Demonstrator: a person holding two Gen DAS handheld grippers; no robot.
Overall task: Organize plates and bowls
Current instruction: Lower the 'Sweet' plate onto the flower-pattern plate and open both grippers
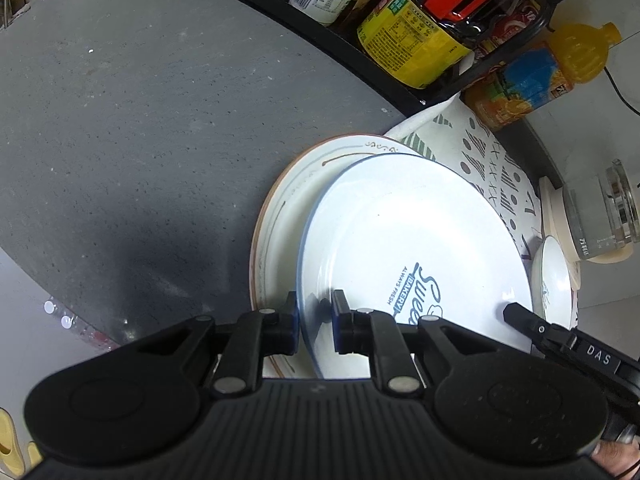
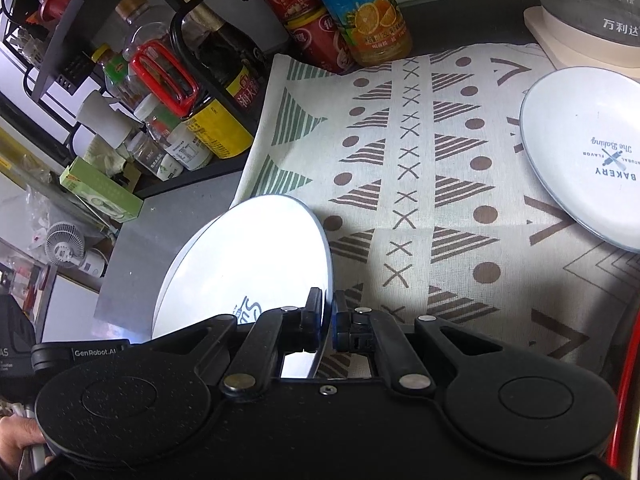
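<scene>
A speckled grey stone counter (image 1: 132, 128) spreads ahead and left of the tongs. A black metal rack (image 2: 60, 36) crowded with bottles and jars lines its far edge. Ahead of the tongs lies a cream patterned cloth mat (image 2: 420, 152), daylight glaring across it.

A: Grey counter (image 1: 140, 128) is lying open on your left, giving you passing room.

B: Bottle rack (image 1: 420, 40) is walling off the back; kettle (image 2: 592, 4) and small plate (image 2: 584, 152) are crowding your right.
</scene>
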